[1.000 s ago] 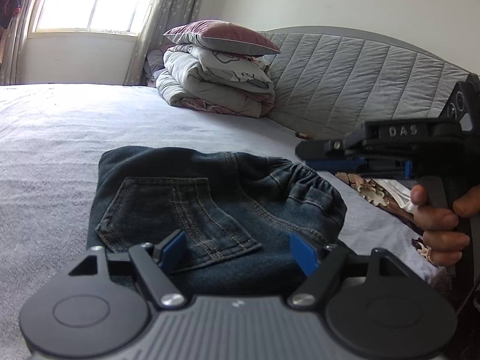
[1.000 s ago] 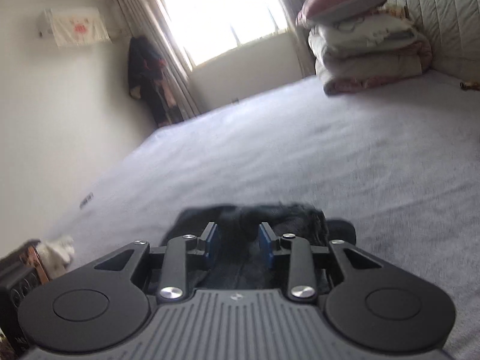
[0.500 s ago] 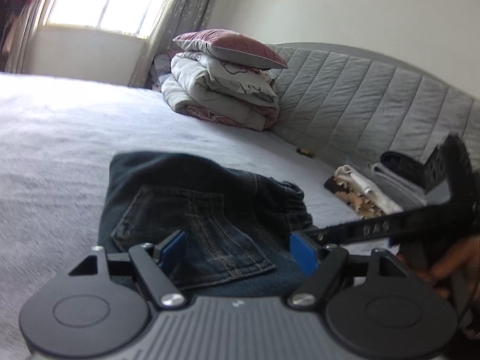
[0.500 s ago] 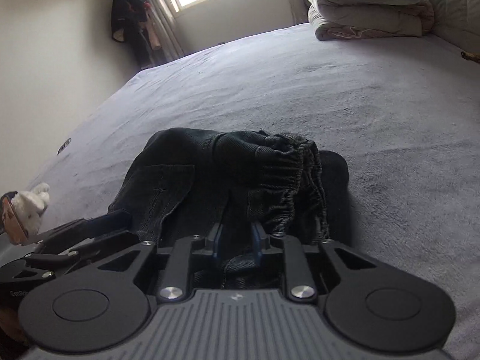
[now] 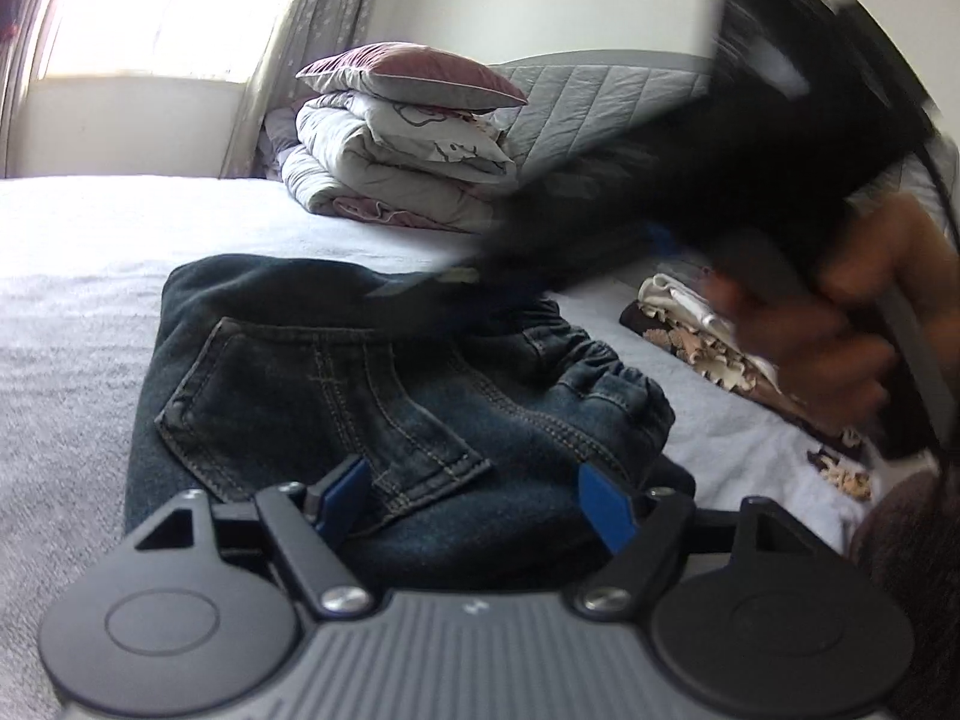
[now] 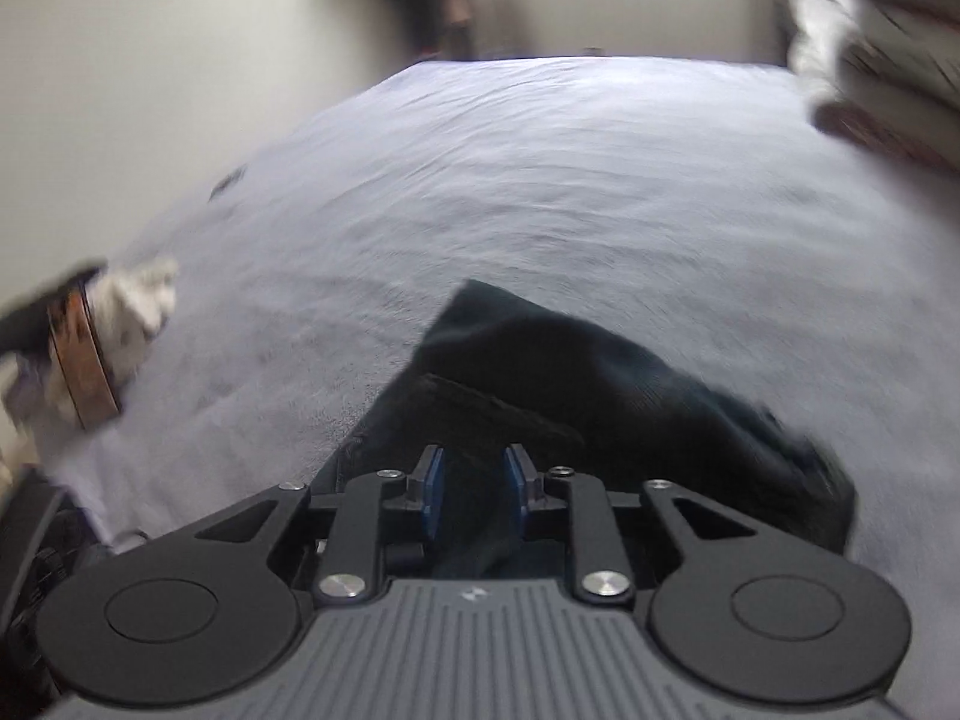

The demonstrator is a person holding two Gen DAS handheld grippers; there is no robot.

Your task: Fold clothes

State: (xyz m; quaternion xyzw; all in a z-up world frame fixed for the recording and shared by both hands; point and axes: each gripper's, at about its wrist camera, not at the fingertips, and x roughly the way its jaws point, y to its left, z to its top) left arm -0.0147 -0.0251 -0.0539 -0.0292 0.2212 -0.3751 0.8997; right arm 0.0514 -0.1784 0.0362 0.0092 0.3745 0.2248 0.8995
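Since half a second ago, my right gripper (image 6: 474, 495) has swung up, jaws partly apart around jeans (image 5: 372, 396); left gripper (image 5: 474, 504) spread, jeans at 12 o'clock.

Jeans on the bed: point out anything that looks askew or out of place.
Nothing stands out. The folded jeans lie in a compact bundle on the bed, back pocket up, elastic waistband bunched at one edge. The left gripper sits open over them. The right wrist view is motion-blurred.
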